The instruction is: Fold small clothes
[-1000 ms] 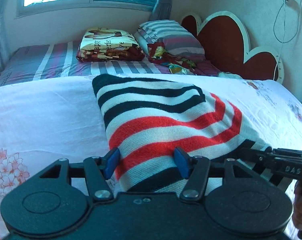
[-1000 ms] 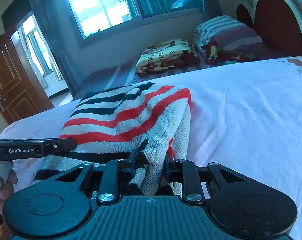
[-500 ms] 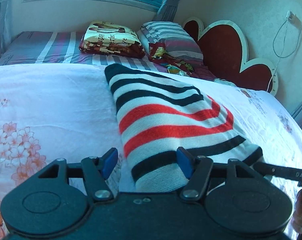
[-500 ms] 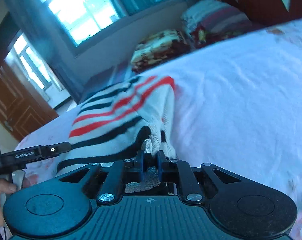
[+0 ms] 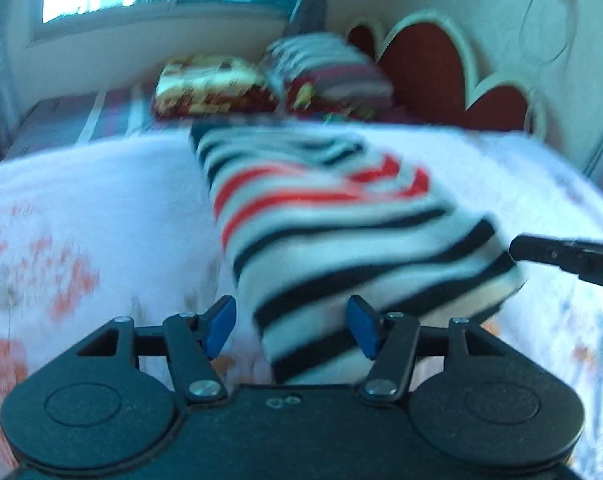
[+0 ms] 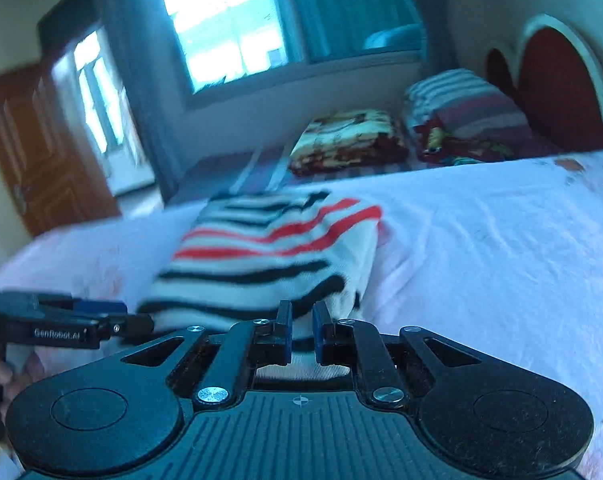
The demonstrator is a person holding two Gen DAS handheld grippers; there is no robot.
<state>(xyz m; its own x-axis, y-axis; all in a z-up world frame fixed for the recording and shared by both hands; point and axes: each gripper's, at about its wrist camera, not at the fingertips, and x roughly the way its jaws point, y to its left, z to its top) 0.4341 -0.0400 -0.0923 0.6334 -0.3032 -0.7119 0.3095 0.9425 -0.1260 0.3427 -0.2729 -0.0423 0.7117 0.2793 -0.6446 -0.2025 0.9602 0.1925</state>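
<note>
A folded knit garment with black, red and white stripes (image 5: pixel 333 232) lies on the white floral bedsheet (image 5: pixel 93 208). My left gripper (image 5: pixel 291 326) is open, its blue pads on either side of the garment's near left corner. My right gripper (image 6: pixel 301 330) has its jaws slightly apart at the garment's near right edge (image 6: pixel 261 256), with knit fabric lying between the pads. The right gripper also shows at the right of the left wrist view (image 5: pixel 565 256), and the left gripper at the left of the right wrist view (image 6: pixel 65 320). Both views are motion-blurred.
Folded blankets (image 5: pixel 209 88) and a striped pillow (image 5: pixel 329 72) lie at the far side of the bed. A red heart-shaped headboard (image 5: pixel 441 68) stands against the wall. A window (image 6: pixel 229 28) and a wooden door (image 6: pixel 41 152) are beyond the bed.
The right gripper's jaws have parted slightly from their tight grip on the garment's edge. Both grippers have shifted, and the garment now lies flatter and folded.
</note>
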